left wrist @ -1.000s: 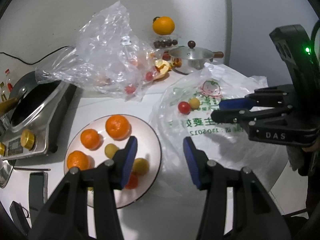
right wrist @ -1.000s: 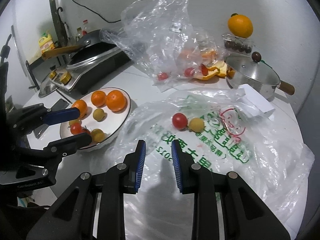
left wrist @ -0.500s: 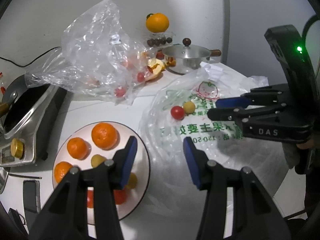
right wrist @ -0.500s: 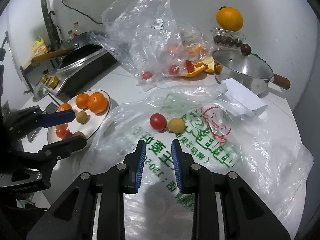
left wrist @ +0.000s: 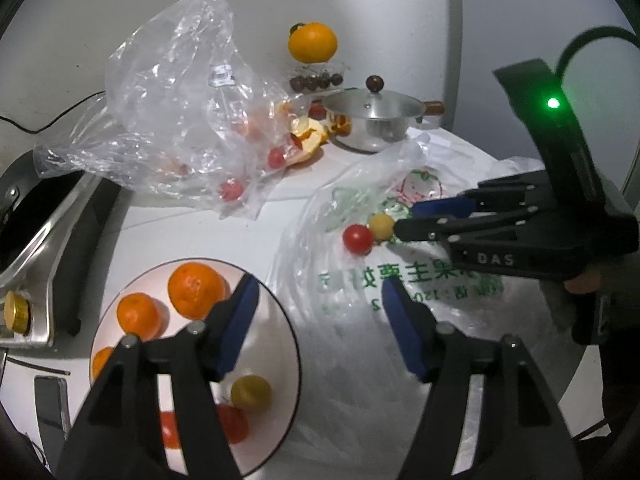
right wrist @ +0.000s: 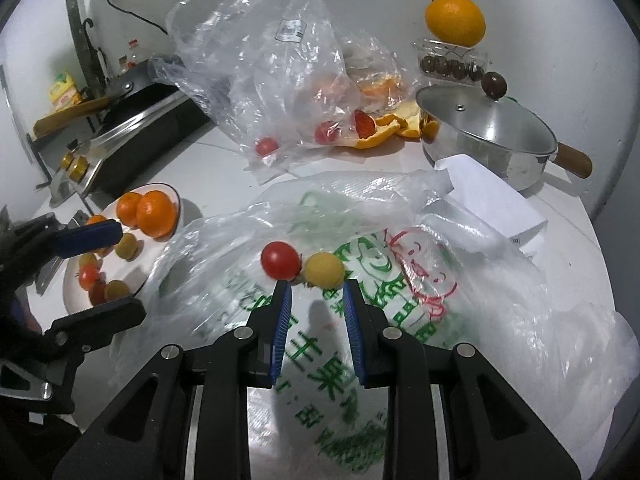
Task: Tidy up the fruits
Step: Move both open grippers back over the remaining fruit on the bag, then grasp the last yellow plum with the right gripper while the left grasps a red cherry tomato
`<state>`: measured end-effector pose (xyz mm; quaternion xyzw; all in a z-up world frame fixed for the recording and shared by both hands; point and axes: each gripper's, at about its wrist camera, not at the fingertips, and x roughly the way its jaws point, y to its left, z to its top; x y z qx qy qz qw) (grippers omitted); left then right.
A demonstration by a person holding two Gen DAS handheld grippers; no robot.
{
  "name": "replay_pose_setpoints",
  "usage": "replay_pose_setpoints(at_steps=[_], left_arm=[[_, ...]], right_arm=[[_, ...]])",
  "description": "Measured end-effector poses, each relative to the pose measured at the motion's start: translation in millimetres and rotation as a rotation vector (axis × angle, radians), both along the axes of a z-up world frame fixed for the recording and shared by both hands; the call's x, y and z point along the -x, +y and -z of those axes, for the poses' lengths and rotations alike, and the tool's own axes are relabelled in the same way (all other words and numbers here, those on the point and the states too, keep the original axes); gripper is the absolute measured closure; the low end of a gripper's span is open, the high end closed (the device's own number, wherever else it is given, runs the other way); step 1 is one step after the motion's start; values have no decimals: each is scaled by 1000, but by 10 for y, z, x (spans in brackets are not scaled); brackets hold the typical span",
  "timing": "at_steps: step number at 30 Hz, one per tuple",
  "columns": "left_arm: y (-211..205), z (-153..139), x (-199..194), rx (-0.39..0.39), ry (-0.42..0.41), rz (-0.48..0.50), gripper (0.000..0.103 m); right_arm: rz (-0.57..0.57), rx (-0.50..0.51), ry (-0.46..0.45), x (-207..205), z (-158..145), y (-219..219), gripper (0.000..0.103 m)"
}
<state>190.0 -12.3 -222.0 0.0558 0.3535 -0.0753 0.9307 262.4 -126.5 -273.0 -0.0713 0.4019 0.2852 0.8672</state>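
A red cherry tomato [right wrist: 280,260] and a yellow one [right wrist: 324,270] lie side by side on a printed plastic bag [right wrist: 400,288]. My right gripper [right wrist: 316,285] is shut just short of them, its tips nearly touching, with nothing between the pads. In the left wrist view it [left wrist: 404,218] reaches in from the right toward the same pair [left wrist: 357,239]. My left gripper [left wrist: 318,284] hovers between the white plate [left wrist: 276,344] and the bag; its jaws are opening with nothing between them. The plate holds oranges [left wrist: 196,290] and small red and yellow tomatoes.
A crumpled clear bag [left wrist: 172,112] with more tomatoes lies behind, next to orange peel [left wrist: 308,136]. A lidded steel pot [left wrist: 374,120] and a large orange [left wrist: 312,42] on a box stand at the back. An induction cooker [left wrist: 40,232] with a pan sits left.
My left gripper's jaws have spread wider. The right gripper has moved forward and down, right up to the two tomatoes on the bag. The left gripper has shifted right, away from the plate.
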Motion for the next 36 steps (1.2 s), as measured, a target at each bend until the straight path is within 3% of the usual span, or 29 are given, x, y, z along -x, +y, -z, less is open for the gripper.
replay_pose_setpoints(at_steps=[23,36], left_arm=[[-50,20,-128,-28,-13,28,38],[-297,21,-238,-76,-6,58,38]], right_arm=[[-22,16,58,-318,169,125,73],[-10,-9,-7,-152,-11,-98,75]])
